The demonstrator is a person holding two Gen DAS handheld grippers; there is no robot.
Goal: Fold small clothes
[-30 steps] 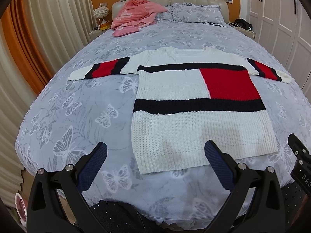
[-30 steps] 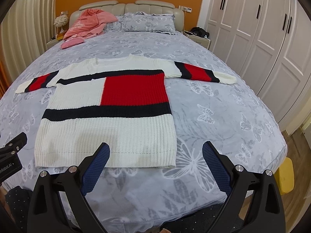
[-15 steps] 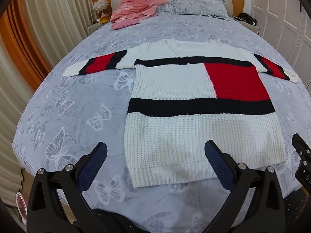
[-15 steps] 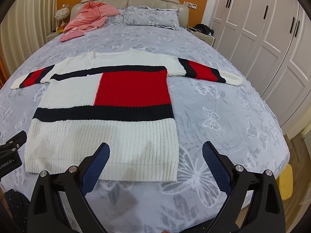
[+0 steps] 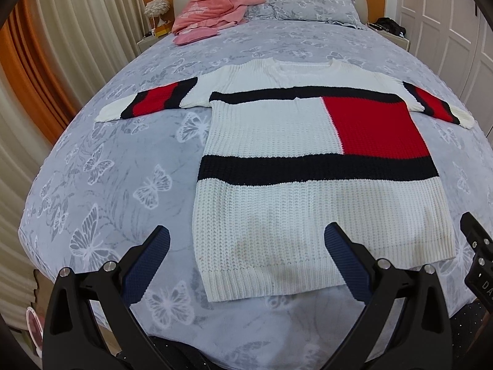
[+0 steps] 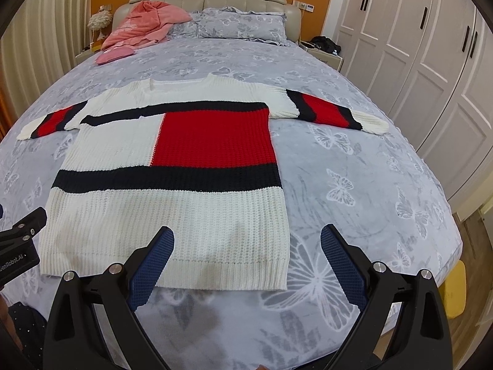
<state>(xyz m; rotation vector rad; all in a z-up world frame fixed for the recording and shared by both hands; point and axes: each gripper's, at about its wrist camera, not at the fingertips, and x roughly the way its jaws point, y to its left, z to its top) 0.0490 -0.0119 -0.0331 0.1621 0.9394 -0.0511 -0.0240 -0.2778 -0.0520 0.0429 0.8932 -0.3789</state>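
A knitted sweater (image 5: 292, 160) (image 6: 172, 166), white with navy bands and a red block, lies flat on the bed (image 5: 123, 160) (image 6: 354, 185) with both sleeves spread sideways. My left gripper (image 5: 246, 246) hovers open above the hem's left corner, nothing between its blue pads. My right gripper (image 6: 248, 246) hovers open over the hem's right corner, also holding nothing. Each gripper's black body shows at the edge of the other's view, the right one (image 5: 476, 256) and the left one (image 6: 21, 237).
A pink garment (image 5: 212, 12) (image 6: 144, 24) and pillows (image 5: 308, 7) (image 6: 243, 24) lie by the headboard. Curtains (image 5: 61, 46) hang on the left, white wardrobe doors (image 6: 431, 61) stand on the right. Nightstands flank the bed. A yellow object (image 6: 453, 289) sits on the floor at right.
Both grippers have moved forward and lower over the bed, so the sweater's hem now sits closer beneath the fingers. Both stayed open. The sweater has not moved.
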